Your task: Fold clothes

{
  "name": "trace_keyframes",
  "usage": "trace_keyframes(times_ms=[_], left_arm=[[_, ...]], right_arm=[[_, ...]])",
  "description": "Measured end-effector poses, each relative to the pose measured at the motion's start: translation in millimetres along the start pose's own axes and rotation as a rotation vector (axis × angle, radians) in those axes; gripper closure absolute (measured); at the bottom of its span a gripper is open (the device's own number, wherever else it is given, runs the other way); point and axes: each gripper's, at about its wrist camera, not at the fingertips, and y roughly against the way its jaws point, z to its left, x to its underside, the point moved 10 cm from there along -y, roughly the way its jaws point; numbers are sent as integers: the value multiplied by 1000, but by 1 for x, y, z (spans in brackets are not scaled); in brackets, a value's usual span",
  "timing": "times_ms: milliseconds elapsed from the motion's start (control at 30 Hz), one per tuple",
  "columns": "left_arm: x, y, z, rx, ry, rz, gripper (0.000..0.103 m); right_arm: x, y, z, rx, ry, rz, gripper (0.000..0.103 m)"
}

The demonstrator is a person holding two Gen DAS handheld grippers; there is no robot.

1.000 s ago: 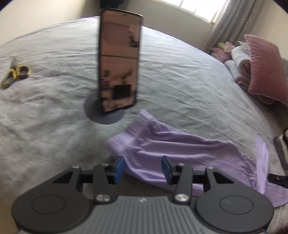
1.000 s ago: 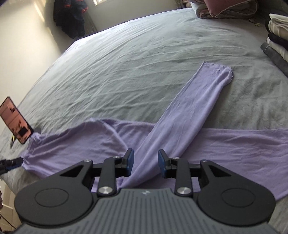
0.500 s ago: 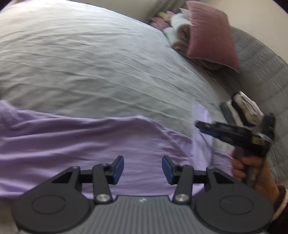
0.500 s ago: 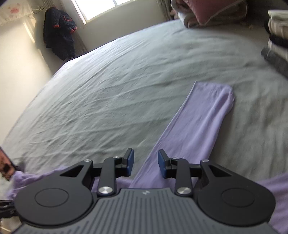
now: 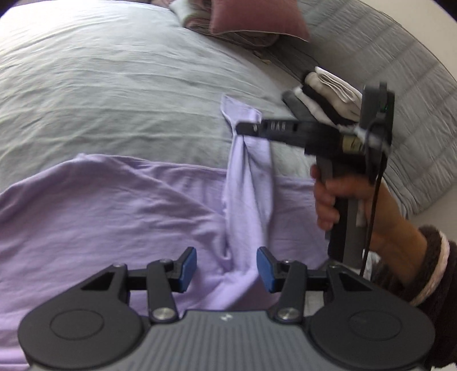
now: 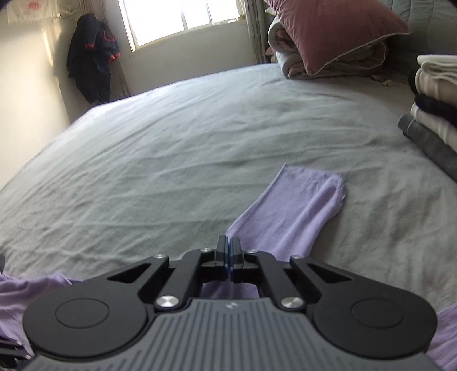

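A lilac long-sleeved garment point(image 5: 120, 205) is spread across a grey bed sheet point(image 5: 108, 85). Its body lies flat in the near part of the left wrist view, and one sleeve point(image 5: 248, 182) runs up and away from it toward the stack of folded clothes point(image 5: 322, 94).

The left gripper point(image 5: 226, 268) is held over the garment where the sleeve meets the body. Its blue pads point(image 5: 187, 266) stand apart, and nothing is clamped between them; the fabric is seen below the gap.

The right gripper point(image 5: 242, 127) is seen from the side in the left wrist view, carried by the person's right hand point(image 5: 340, 197), whose wrist is covered by a dark sleeve with a pale cuff point(image 5: 431, 274). Its tip is pressed into the lilac sleeve partway along, and the cloth is gathered into folds running down from that point. In the right wrist view the jaws are drawn fully together, with lilac fabric directly beneath and behind them point(image 6: 228, 254); the sleeve is therefore taken as pinched. The cuff end of the sleeve point(image 6: 308, 197) lies flat on the sheet beyond the tip.

Raised lettering is present on the side of the right gripper's finger, but it is too blurred to be read. A small pale emblem is marked on each gripper's ribbed grey housing.

A dusky pink cushion point(image 6: 331, 31) rests on rolled bedding at the far edge. A dark garment point(image 6: 91, 60) hangs beside the window point(image 6: 182, 17).
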Motion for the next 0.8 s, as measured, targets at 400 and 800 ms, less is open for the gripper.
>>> trace_keyframes(times_ms=[400, 800], left_arm=[[5, -1, -20, 33, -56, 5, 55], [9, -13, -51, 72, -145, 35, 55]], right_arm=[[-12, 79, -43, 7, -38, -78, 103], [63, 104, -84, 35, 27, 70, 103]])
